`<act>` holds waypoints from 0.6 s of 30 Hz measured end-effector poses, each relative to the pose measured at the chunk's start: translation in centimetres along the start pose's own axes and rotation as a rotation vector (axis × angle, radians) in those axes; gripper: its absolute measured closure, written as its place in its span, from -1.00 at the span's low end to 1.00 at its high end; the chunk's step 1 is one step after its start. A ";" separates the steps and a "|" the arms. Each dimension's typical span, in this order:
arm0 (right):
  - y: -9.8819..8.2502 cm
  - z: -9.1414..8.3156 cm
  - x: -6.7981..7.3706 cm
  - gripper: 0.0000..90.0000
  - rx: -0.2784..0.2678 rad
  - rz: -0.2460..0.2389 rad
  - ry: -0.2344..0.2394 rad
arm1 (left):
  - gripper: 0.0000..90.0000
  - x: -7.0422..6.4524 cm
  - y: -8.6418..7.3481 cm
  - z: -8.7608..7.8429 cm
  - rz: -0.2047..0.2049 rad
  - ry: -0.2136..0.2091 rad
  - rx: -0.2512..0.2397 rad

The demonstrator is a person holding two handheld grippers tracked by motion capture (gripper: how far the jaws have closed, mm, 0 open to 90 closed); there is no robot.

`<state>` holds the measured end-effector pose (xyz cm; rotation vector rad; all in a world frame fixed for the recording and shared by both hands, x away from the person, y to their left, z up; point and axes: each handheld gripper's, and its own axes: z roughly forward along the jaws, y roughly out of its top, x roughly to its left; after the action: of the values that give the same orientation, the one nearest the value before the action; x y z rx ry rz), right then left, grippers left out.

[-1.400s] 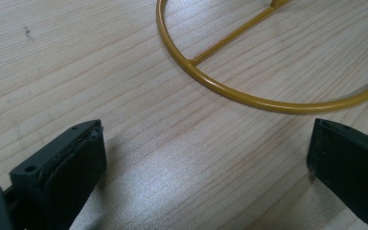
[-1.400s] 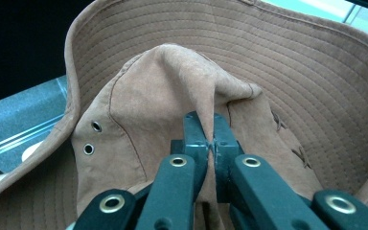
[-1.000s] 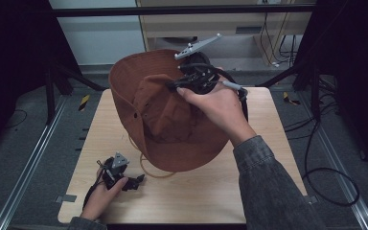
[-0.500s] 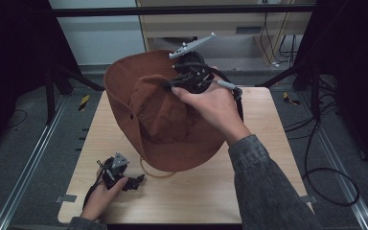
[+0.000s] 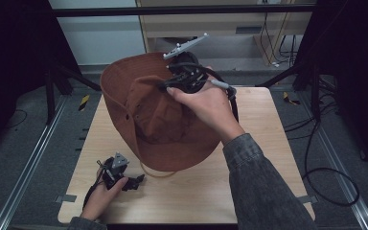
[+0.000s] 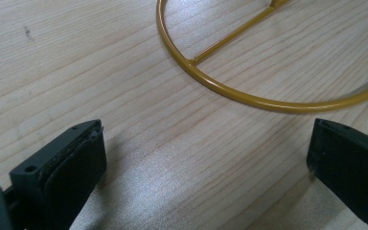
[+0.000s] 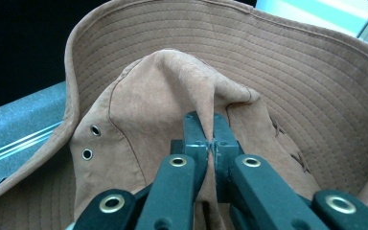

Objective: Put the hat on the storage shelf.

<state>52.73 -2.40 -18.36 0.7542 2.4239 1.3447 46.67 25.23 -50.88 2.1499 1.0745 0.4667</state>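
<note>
- A brown, wide-brimmed suede hat is held up over the far half of the light wooden table, tilted so that its crown faces the person's side.
- The crown of the hat is pinched by the right gripper, whose black jaws are closed tight on a raised fold of the suede.
- In the right gripper view, that fold is seen clamped between the two jaw tips of the right gripper, with the stitched brim curving round behind it.
- Two small metal eyelets are seen on the side of the crown, left of the jaws in that view.
- The right gripper is grasped by the person's right hand, from which a grey denim sleeve runs to the bottom edge of the high view.
- The left gripper is rested low at the near left corner of the table, held by the left hand.
- In the left gripper view, the jaws of the left gripper are seen spread wide apart, with nothing but bare wood between them.
- A thin yellow metal ring with a straight crossbar is seen lying flat on the table just beyond those open jaws, untouched by them.
- In the high view, part of that ring is seen below the near edge of the hat's brim.
</note>
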 end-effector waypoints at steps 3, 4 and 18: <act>0.1 0.4 0.2 0.97 0.002 -0.001 0.008 | -1.00 0.0 0.0 0.0 0.000 0.000 0.001; 0.1 0.6 0.2 0.97 0.004 -0.001 0.010 | -1.00 0.0 0.0 0.0 0.000 0.001 0.000; 0.4 2.3 0.5 0.97 0.020 0.003 0.028 | -1.00 0.0 0.0 0.0 0.002 -0.001 0.000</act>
<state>53.50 -0.37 -19.27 0.7490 2.4617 1.3429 46.66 25.21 -50.89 2.1513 1.0718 0.4668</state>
